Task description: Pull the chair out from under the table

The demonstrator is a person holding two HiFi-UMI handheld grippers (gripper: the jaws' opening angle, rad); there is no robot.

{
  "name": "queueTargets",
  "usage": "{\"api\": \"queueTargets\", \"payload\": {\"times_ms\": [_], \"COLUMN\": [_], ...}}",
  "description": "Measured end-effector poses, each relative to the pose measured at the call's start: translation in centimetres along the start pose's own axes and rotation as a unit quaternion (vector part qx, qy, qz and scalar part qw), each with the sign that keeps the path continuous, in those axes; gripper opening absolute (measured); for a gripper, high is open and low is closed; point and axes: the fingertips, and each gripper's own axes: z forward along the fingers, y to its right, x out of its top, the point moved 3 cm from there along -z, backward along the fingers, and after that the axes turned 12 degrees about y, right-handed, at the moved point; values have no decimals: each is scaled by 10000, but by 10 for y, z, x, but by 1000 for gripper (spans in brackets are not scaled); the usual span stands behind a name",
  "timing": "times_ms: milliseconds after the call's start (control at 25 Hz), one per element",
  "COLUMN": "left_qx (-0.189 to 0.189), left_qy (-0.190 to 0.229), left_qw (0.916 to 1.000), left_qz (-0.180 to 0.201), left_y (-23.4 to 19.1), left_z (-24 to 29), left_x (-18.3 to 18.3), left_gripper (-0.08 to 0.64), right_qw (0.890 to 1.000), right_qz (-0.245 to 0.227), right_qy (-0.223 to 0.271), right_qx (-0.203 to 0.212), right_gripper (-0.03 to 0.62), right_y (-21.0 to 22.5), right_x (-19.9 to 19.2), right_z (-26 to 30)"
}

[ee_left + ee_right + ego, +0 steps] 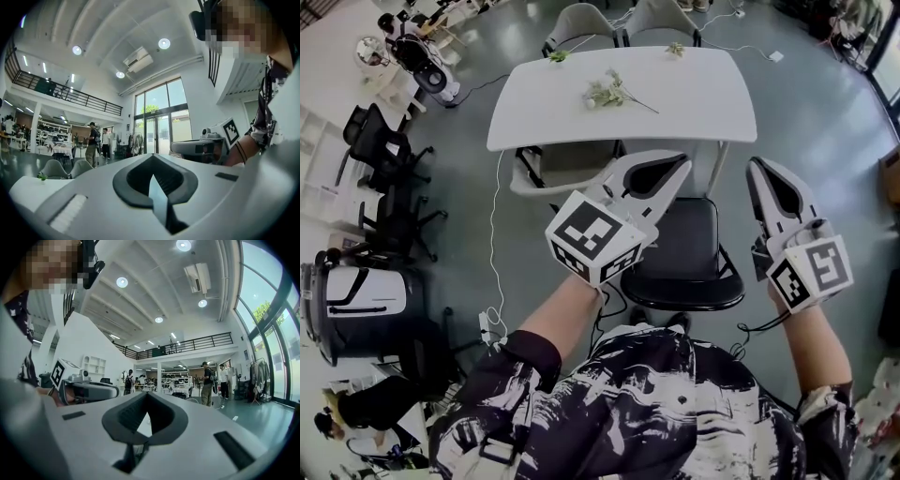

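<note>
2 grippers: left gripper (678, 163) and right gripper (757, 167), both with jaws closed on nothing. 1 black chair (686, 251) stands at the 6 o'clock edge of 1 white table (694, 108); 2 grey chairs (579, 22) at 12.

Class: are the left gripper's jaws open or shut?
Shut. In its own view, the left gripper has its jaws closed together at the tips, with nothing held between them.

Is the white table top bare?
No, a sprig of pale flowers lies near the middle of the white table.
</note>
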Motion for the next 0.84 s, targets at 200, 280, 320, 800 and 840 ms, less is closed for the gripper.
{"api": "queueTargets", "payload": {"times_ms": [200,280,320,800,840], "left_qx": [-24,-30,-36,-147,-151], "left_qy": [-55,-63,-66,-114,-115], "left_qw": [10000,10000,10000,9998,9998], "left_qz": [10,4,2,43,44], "left_y": [-2,-1,0,11,13], "left_z": [2,1,2,14,17], "left_x": [-6,-5,-5,-5,-4], "left_gripper": [3,3,3,3,3], "right_qw": [10000,10000,10000,10000,10000], "right_qz": [-18,-33,-38,-51,-49], "right_qy": [-20,-27,-33,-63,-63], "right_qx": [7,5,3,-3,-3], "right_gripper": [2,2,2,2,2], "right_y": [2,0,0,10,11], "right_x": [-3,-1,-1,-1,-1], "right_z": [3,2,2,-7,-8]}}
